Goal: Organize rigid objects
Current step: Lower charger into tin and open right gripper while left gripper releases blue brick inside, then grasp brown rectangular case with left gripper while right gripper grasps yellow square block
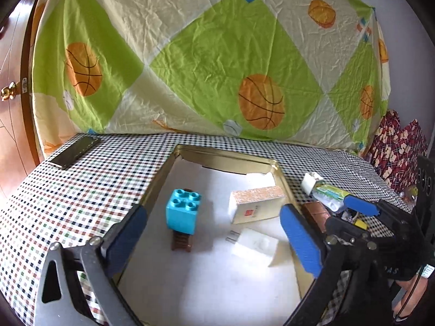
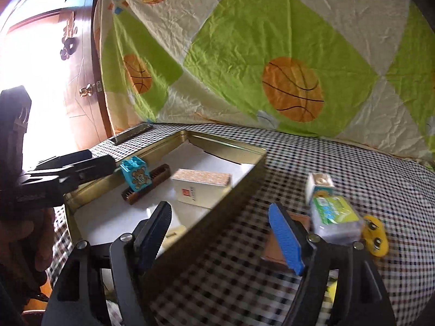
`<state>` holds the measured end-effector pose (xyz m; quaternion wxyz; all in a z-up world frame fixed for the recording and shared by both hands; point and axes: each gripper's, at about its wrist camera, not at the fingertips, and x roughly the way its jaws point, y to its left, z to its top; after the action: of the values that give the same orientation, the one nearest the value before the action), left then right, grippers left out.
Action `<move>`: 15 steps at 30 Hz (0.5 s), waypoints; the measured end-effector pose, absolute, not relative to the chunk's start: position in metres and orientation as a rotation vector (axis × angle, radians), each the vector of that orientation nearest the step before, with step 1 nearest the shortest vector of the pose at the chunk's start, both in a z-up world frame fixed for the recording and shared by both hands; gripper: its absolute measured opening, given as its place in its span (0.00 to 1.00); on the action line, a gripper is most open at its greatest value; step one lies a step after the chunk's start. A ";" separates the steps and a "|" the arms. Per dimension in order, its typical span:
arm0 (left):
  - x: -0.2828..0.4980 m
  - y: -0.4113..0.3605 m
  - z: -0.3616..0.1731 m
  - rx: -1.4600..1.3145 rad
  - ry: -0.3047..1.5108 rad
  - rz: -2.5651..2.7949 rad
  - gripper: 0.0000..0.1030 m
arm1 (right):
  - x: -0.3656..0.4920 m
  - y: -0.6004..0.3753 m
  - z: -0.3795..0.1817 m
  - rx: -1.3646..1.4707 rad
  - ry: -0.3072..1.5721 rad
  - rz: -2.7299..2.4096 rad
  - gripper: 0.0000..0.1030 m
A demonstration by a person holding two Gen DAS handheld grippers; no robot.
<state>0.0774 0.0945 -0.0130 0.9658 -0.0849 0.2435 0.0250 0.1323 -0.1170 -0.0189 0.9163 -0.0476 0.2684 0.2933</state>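
A gold tin tray (image 1: pixel 288 190) with a white liner holds a turquoise toy brick (image 1: pixel 182 209) resting on a brown comb (image 1: pixel 181 240), a beige-topped box (image 1: pixel 255 203) and a white charger plug (image 1: pixel 255 245). My left gripper (image 1: pixel 214 233) is open above the tray, empty. In the right wrist view the tray's rim (image 2: pixel 217 195), the brick (image 2: pixel 136 174), comb (image 2: pixel 152 179) and box (image 2: pixel 202 188) show. My right gripper (image 2: pixel 220 231) is open and empty over the tray's right rim. Right of the tray lie a green-labelled pack (image 2: pixel 335 216), a small white box (image 2: pixel 319 184), a copper-brown box (image 2: pixel 274 247) and a yellow toy (image 2: pixel 376 235).
A checked cloth (image 1: pixel 81 190) covers the table. A dark phone (image 1: pixel 74 152) lies at the far left corner. A basketball-print sheet (image 1: pixel 217 54) hangs behind. A wooden door (image 2: pixel 78 81) stands at the left. Patterned fabric (image 1: pixel 399 146) lies at the far right.
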 end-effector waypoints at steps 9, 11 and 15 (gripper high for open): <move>0.077 0.000 -0.012 -0.113 0.480 -0.113 0.97 | 0.146 -0.215 -0.020 -0.057 0.592 0.398 0.74; 0.083 -0.017 -0.014 -0.090 0.492 -0.133 0.97 | 0.150 -0.219 -0.025 -0.067 0.626 0.391 0.73; 0.093 -0.037 -0.020 -0.064 0.522 -0.147 0.97 | 0.156 -0.215 -0.035 -0.079 0.689 0.421 0.67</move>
<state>0.0927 -0.0374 -0.0199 0.9629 -0.0315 0.2579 -0.0726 0.1557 -0.2153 -0.0353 0.9188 -0.0385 0.3353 0.2048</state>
